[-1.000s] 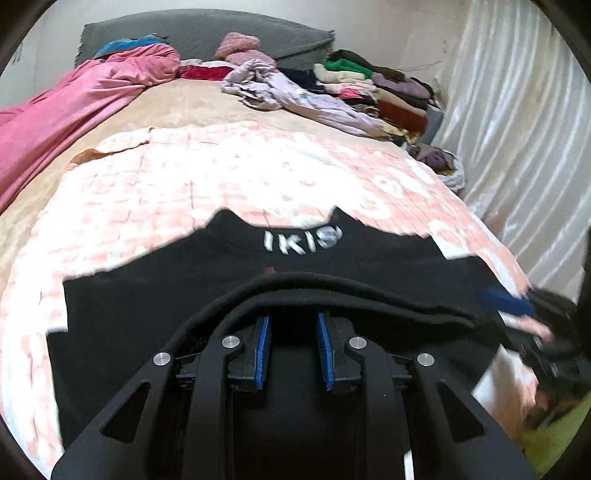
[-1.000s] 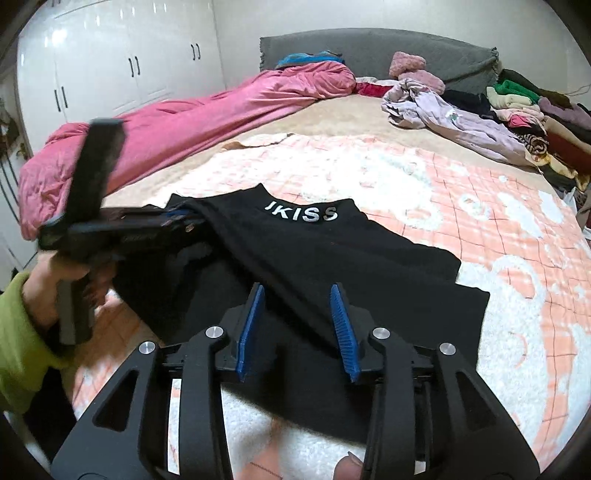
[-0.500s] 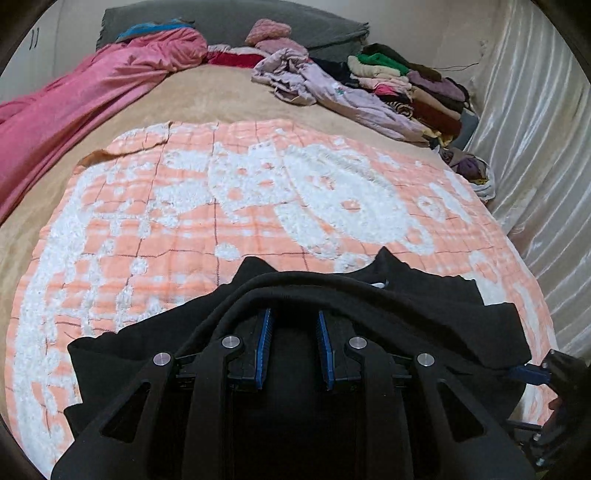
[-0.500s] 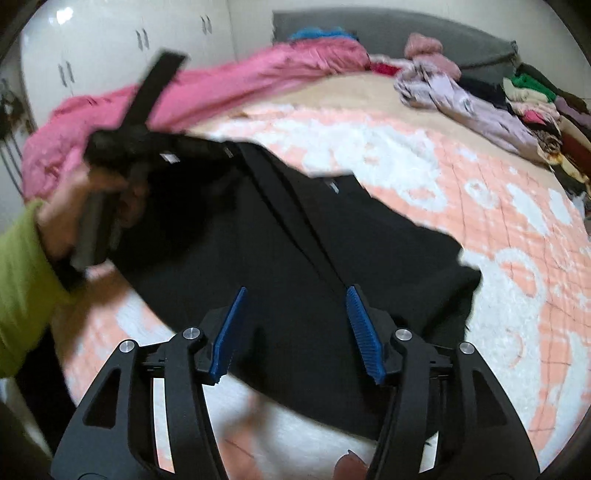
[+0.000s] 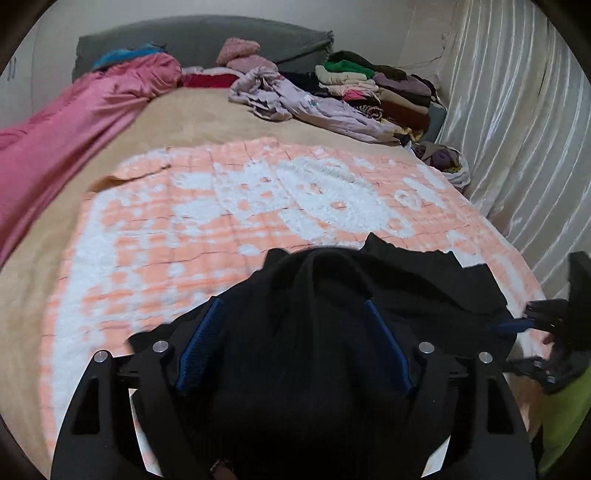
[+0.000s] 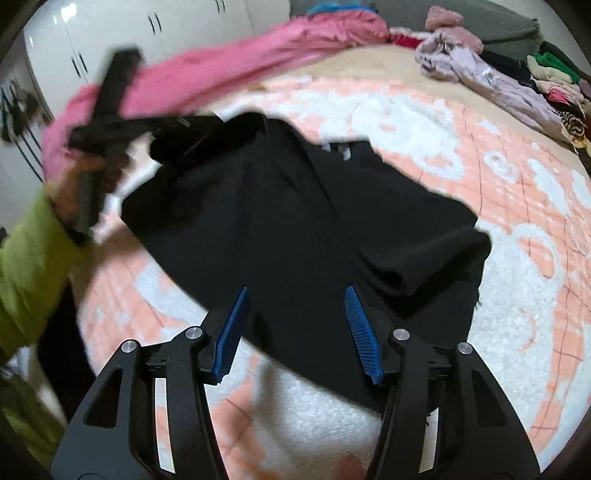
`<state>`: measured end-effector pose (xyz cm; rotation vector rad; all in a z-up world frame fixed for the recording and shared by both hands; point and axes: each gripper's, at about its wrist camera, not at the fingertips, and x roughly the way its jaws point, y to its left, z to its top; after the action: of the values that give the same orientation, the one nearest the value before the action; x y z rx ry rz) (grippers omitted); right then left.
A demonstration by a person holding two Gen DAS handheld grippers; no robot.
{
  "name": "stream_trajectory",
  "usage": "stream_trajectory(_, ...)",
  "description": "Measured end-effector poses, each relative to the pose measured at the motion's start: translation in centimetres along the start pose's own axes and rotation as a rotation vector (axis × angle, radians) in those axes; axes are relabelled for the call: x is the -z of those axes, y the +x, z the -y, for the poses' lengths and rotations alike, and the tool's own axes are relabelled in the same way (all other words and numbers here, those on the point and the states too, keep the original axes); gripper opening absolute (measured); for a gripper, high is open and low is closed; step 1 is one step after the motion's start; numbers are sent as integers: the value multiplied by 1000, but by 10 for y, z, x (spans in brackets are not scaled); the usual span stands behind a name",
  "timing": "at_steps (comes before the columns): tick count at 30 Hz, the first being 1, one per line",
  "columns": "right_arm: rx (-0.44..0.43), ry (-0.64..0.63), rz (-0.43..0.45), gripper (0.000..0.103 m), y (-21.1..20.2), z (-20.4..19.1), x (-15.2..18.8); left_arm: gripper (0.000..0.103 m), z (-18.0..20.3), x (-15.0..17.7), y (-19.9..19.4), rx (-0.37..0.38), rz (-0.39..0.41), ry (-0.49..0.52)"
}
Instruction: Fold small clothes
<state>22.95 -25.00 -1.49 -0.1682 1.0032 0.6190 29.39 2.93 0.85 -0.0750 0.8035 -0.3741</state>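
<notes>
A black garment (image 6: 295, 221) lies bunched on the orange-and-white blanket (image 6: 517, 258). In the left wrist view the black garment (image 5: 424, 280) fills the space between the wide-apart blue pads of my left gripper (image 5: 293, 347), with a fold rising between them; the pads do not pinch it. My right gripper (image 6: 295, 332) is open and empty, just above the garment's near edge. The left gripper also shows in the right wrist view (image 6: 122, 110), blurred, at the garment's far left corner. The right gripper shows at the right edge of the left wrist view (image 5: 546, 325).
A pink quilt (image 5: 74, 122) lies along the left of the bed. A heap of loose clothes (image 5: 314, 107) and a stack of folded ones (image 5: 380, 88) sit at the far right by the curtain (image 5: 517, 129). White wardrobe doors (image 6: 147, 26) stand at left.
My left gripper has opened from nearly shut, after pulling its part of the garment over toward the near side. The white lettering is now hidden. My right gripper stayed open over the near edge.
</notes>
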Motion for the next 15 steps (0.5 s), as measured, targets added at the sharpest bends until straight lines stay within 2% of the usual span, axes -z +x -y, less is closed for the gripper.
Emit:
stream_trajectory(2,63,-9,-53,46,13,1,3,77,-3,10,-16,30,1,-17)
stream_trajectory(3,61,2,-51,46,14,3,3,77,-4,16,-23,39,2,-14)
stream_trajectory(6,93,8,-19,46,10,5,-2,76,1,44,-36,27,-38,20)
stream_trajectory(9,120,37,14,46,8,15,-7,75,5,67,-51,61,-44,9)
stream_trajectory(12,130,68,68,46,7,29,-18,75,11,81,-59,126,-64,5)
stream_trajectory(15,149,93,141,46,6,38,-31,75,26,87,-57,102,-75,77)
